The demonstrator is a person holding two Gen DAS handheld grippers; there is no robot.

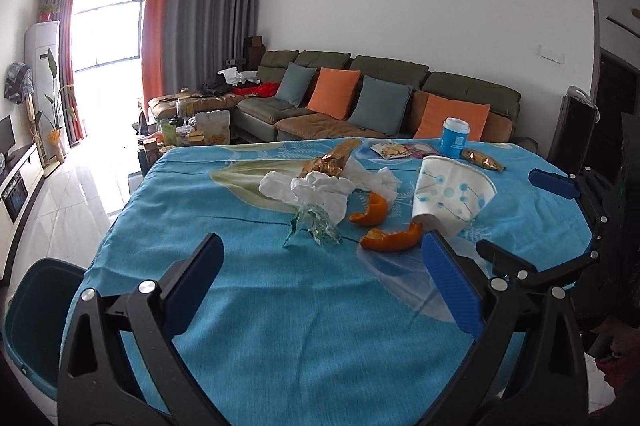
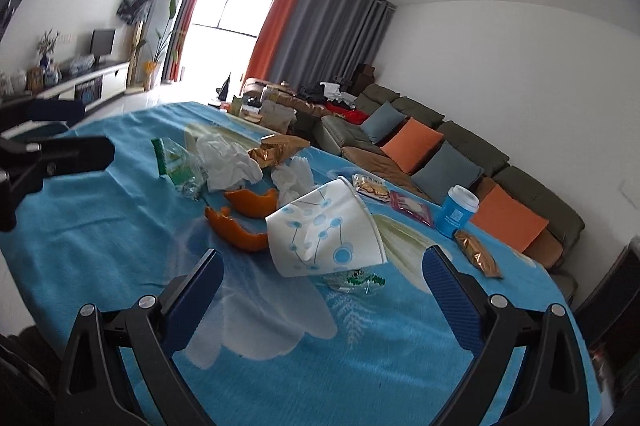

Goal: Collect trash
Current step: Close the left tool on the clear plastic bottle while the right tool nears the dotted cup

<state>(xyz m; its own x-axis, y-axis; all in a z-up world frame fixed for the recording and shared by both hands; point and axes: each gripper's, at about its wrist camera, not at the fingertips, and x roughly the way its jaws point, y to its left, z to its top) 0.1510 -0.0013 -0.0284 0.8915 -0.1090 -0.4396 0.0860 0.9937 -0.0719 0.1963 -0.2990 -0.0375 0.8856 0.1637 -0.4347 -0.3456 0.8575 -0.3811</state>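
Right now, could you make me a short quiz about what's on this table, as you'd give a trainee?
1. True or false: the paper cup stands upright.
2. How many pieces of orange peel lie on the blue cloth?
3. The left tongs and right tongs are: A open and empty, B shut on tissue, C holding the blue can.

Key: 1 false, it lies on its side. 2 two. 3 A.

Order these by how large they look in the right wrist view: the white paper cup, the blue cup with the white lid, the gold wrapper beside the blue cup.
1. White paper cup, clearly largest, though also nearest.
2. Blue cup with the white lid and gold wrapper: too alike to rank.
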